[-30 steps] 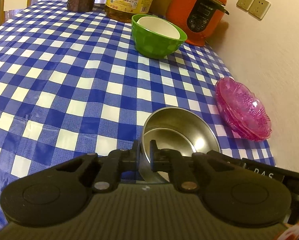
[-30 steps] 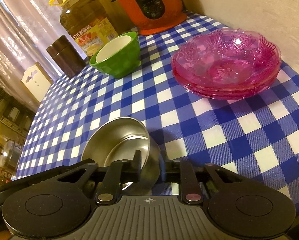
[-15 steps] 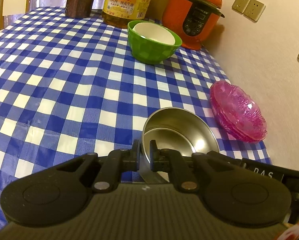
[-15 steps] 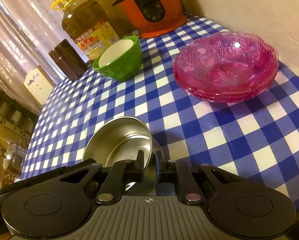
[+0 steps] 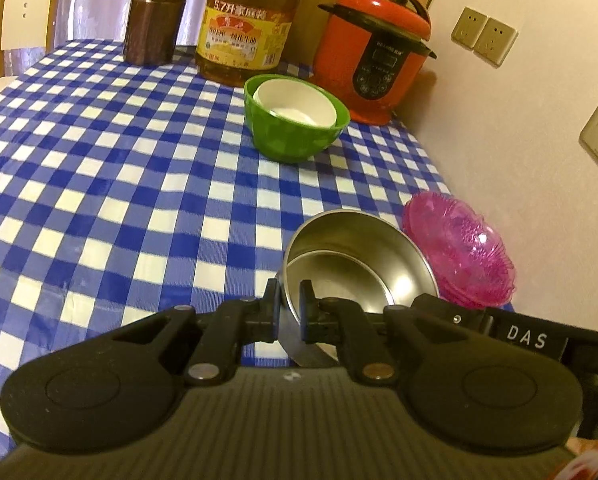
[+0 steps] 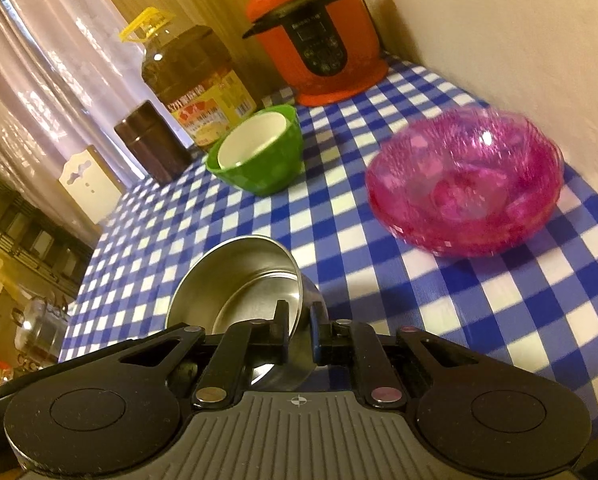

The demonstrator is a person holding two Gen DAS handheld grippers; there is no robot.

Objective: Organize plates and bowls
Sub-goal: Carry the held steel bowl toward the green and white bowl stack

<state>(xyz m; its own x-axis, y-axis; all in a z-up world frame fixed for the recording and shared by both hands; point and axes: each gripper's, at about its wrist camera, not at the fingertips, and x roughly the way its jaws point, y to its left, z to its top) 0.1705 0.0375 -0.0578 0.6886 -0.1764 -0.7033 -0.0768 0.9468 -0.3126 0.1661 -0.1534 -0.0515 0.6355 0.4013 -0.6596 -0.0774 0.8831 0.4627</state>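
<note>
Two nested steel bowls point(image 5: 359, 256) point(image 6: 239, 276) hang a little above the blue checked tablecloth point(image 5: 99, 168). My left gripper point(image 5: 289, 304) is shut on their left rim and my right gripper point(image 6: 301, 320) is shut on their right rim, each with one finger inside and one outside. To the right, beside the wall, lies a stack of pink glass plates point(image 5: 459, 248) point(image 6: 463, 196). Further back stands a green bowl point(image 5: 295, 136) point(image 6: 267, 172) with a white bowl point(image 5: 295, 100) point(image 6: 251, 144) inside it.
A red rice cooker point(image 5: 375, 56) point(image 6: 319, 40), a big oil bottle point(image 5: 251, 20) point(image 6: 195, 76) and a brown canister point(image 5: 155, 20) point(image 6: 151, 140) line the table's far end. The wall with sockets point(image 5: 483, 38) bounds the right side. A white chair back point(image 5: 27, 12) stands beyond the far left corner.
Both grippers have risen with the steel bowls, so more of the far end of the table shows. The right gripper's fingers have drawn closer together on the rim.
</note>
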